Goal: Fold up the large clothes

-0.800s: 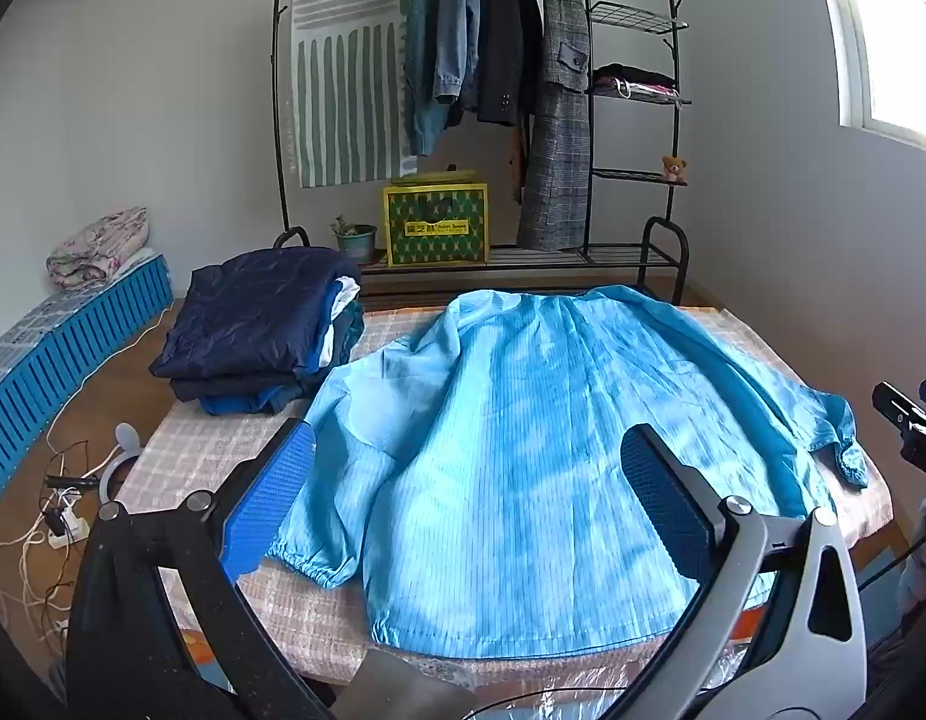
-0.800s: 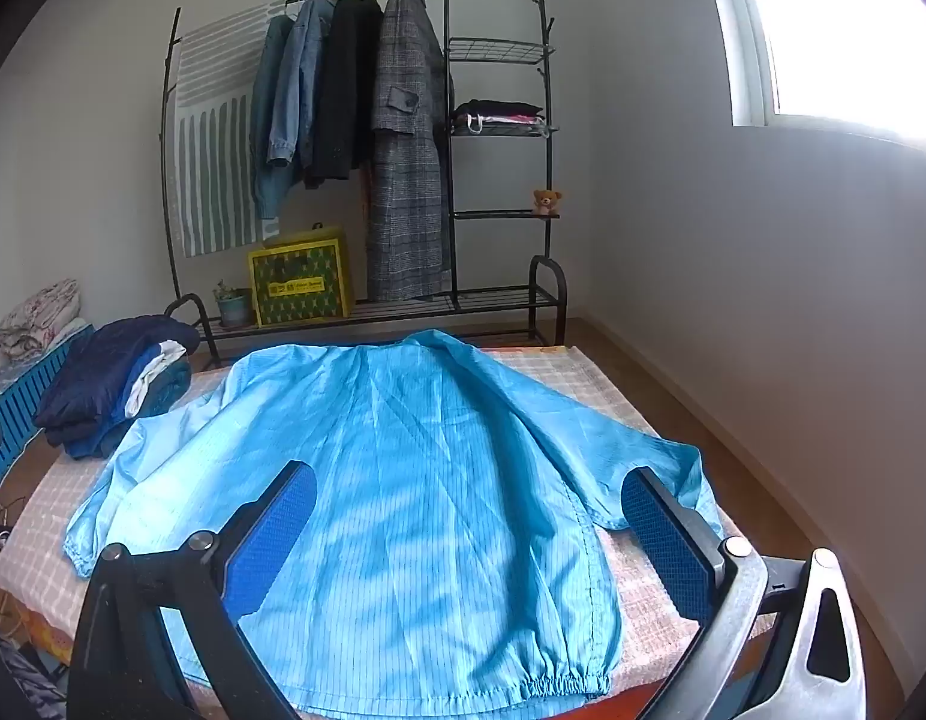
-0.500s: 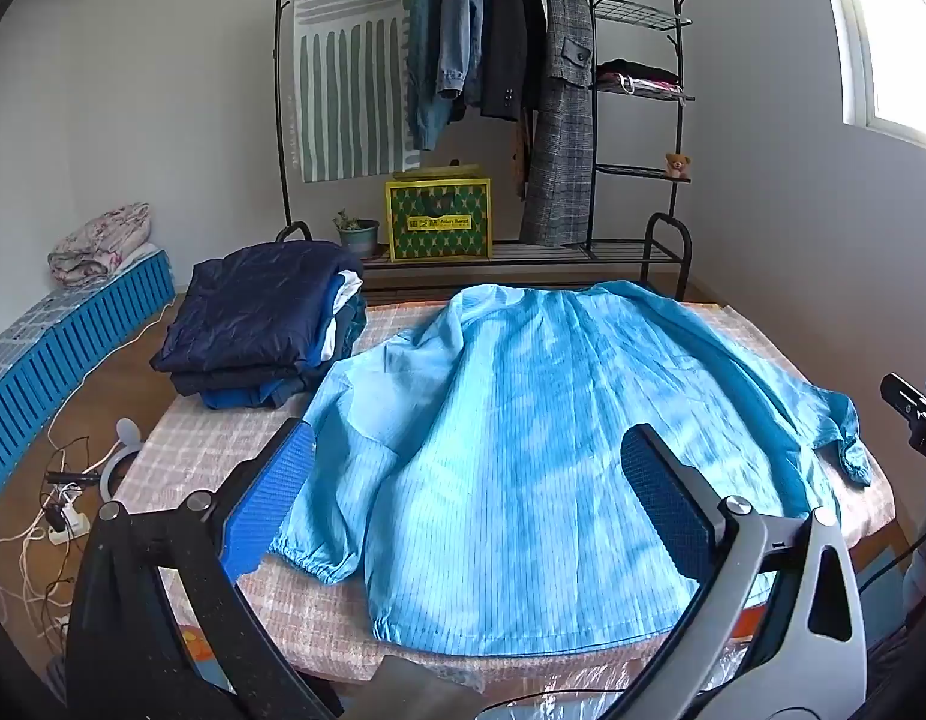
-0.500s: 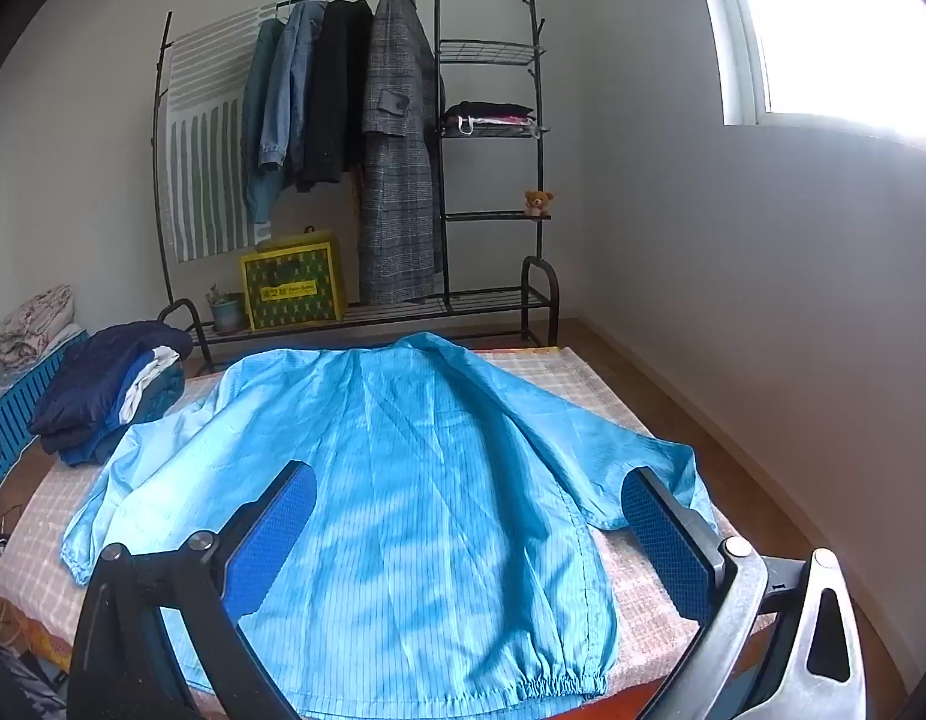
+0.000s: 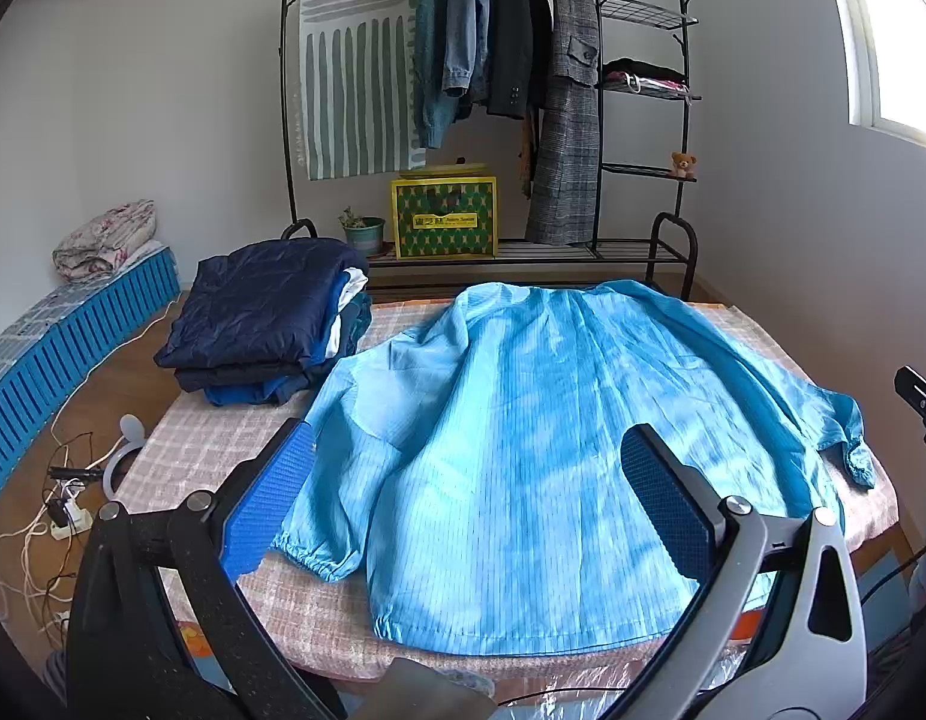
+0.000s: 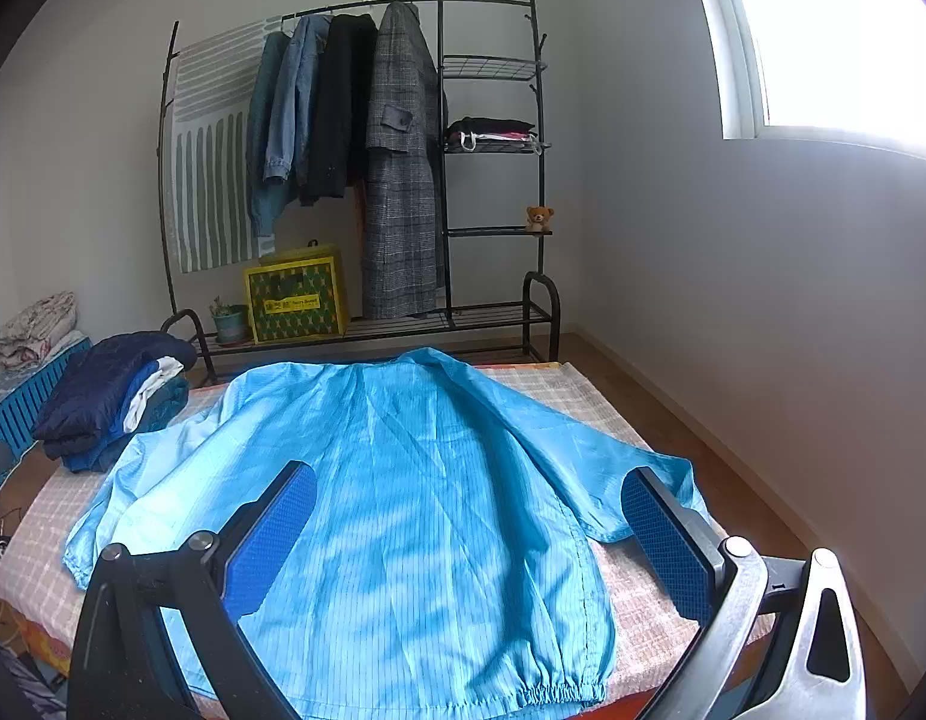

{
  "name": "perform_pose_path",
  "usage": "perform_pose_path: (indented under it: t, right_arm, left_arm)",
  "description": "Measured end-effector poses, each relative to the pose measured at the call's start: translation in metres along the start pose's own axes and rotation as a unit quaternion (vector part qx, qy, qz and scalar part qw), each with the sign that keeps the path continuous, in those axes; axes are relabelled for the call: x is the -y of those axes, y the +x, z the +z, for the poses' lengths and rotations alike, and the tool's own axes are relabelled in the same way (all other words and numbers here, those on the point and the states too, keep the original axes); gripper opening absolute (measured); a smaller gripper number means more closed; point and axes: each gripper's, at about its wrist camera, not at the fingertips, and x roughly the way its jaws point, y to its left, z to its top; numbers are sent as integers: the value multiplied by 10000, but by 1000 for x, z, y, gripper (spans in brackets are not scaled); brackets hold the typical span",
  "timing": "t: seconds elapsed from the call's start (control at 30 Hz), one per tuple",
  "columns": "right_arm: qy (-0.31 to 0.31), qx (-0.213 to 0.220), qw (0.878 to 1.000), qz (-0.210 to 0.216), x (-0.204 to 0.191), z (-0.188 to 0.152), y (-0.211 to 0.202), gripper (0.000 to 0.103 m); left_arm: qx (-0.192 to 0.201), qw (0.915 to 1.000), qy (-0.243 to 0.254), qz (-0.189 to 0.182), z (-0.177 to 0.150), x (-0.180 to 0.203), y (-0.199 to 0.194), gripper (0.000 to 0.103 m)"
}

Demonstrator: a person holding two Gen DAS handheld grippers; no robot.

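A light blue striped jacket (image 5: 523, 450) lies spread flat, back up, on the checked table (image 5: 199, 450), hem toward me, both sleeves out to the sides. It also shows in the right wrist view (image 6: 403, 510). My left gripper (image 5: 463, 504) is open and empty, held above the jacket's near hem. My right gripper (image 6: 469, 534) is open and empty, above the jacket's right half near the hem. The right gripper's tip shows at the right edge of the left wrist view (image 5: 919, 402).
A stack of folded dark blue clothes (image 5: 265, 324) sits on the table's far left corner. A black clothes rack (image 5: 493, 90) with hanging coats and a yellow box (image 5: 444, 217) stands behind. Blue crates (image 5: 61, 348) and cables (image 5: 49, 510) lie at the left.
Both grippers have drawn back and risen slightly, so the jacket sits a little lower and smaller in view. Jaws stayed open. The jacket has not moved.
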Motion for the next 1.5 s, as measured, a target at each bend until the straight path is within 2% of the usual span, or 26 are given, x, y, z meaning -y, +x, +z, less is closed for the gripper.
perform_pose_path:
  t: [1.5]
  right_arm:
    - [-173, 40, 9998, 0, -12, -2, 1, 103]
  left_arm:
    - [17, 10000, -42, 23, -3, -2, 4, 103]
